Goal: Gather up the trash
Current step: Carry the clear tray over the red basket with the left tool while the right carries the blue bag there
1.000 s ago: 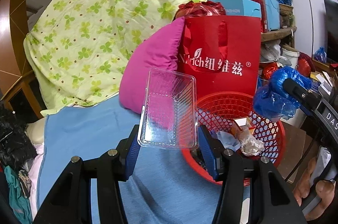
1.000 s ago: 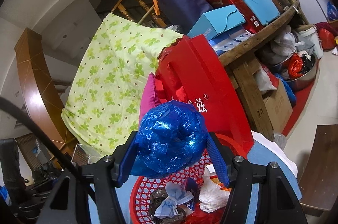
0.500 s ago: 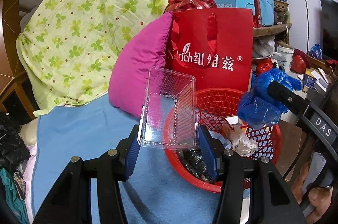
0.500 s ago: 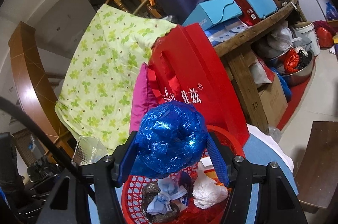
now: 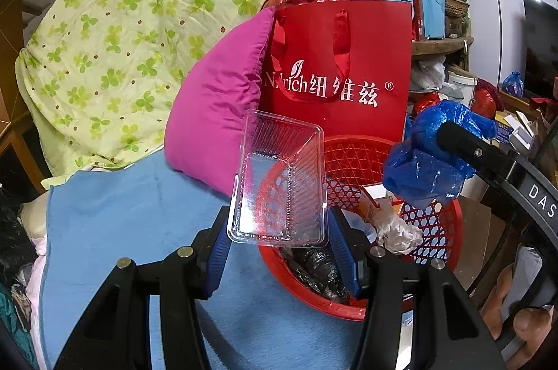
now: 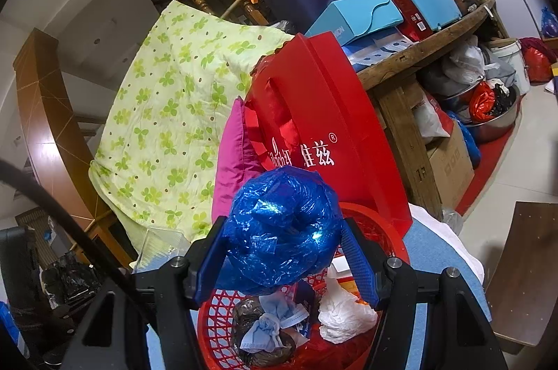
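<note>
Here, 1 clear plastic tray (image 5: 279, 181) stands upright between the blue pads of the left hand-held gripper (image 5: 279, 244), which is clamped on the tray's lower edges; the tray rises above the pads, its hollow facing the camera, and it hangs over the near left rim of 1 red mesh basket (image 5: 450, 230). In the right wrist view the same tray (image 6: 160, 248) shows as a clear corner at the lower left, beside the basket (image 6: 212, 331).

The right hand-held gripper (image 6: 286, 262) is clamped on 1 crumpled blue plastic bag (image 6: 282, 230), which bulges between its 2 pads and hangs above the basket's far side. From the left wrist view that bag (image 5: 429, 157) is at the right, over the basket's right rim, with the black finger (image 5: 467, 146) of the right hand-held gripper across it.

Inside the basket lie 1 dark crumpled bag (image 6: 258, 338) with 1 pale blue face mask (image 6: 275, 328) on it, 1 white crumpled plastic wad (image 6: 345, 310) and 1 small orange-and-white carton (image 5: 375, 199).

The basket sits on a blue cloth (image 5: 139, 216). Just behind it stands 1 red paper gift bag (image 5: 352, 63) with white lettering, and 1 magenta pillow (image 5: 216, 112) leans against that bag's left side. Further left, 1 green clover-print quilt (image 5: 132, 28) is draped high. At the lower right edge of the left wrist view, the person's fingers (image 5: 523, 324) show.
</note>
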`<state>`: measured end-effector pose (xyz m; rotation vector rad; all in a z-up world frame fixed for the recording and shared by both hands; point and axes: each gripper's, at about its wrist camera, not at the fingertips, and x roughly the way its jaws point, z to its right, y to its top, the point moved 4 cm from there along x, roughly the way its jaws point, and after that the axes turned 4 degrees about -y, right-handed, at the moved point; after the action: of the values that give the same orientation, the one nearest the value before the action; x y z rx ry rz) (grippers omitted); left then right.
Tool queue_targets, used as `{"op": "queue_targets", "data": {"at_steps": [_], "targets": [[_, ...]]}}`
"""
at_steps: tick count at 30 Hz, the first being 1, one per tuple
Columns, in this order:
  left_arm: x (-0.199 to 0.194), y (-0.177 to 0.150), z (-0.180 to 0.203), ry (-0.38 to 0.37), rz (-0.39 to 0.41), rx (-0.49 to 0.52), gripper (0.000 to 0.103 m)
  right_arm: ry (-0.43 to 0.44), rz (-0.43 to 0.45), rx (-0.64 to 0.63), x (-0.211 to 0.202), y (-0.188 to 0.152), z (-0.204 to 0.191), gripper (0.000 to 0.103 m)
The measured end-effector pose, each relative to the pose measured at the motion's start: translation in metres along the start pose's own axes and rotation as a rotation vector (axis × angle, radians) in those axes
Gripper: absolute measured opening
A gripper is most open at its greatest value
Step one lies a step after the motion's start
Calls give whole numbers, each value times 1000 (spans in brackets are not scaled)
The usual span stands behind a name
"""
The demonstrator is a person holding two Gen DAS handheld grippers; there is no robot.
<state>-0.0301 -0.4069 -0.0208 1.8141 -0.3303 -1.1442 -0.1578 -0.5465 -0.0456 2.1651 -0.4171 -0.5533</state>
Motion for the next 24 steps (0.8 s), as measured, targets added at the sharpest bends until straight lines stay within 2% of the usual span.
{"op": "queue_targets", "data": {"at_steps": [11,24], "targets": [[10,-5,-5,-34,-13,-11,56,-4,-7,-11,3,-1,-2,68],[16,-10,-2,-145,-9,-21,56,-14,-24,-23,11,-5,-6,68]]}}
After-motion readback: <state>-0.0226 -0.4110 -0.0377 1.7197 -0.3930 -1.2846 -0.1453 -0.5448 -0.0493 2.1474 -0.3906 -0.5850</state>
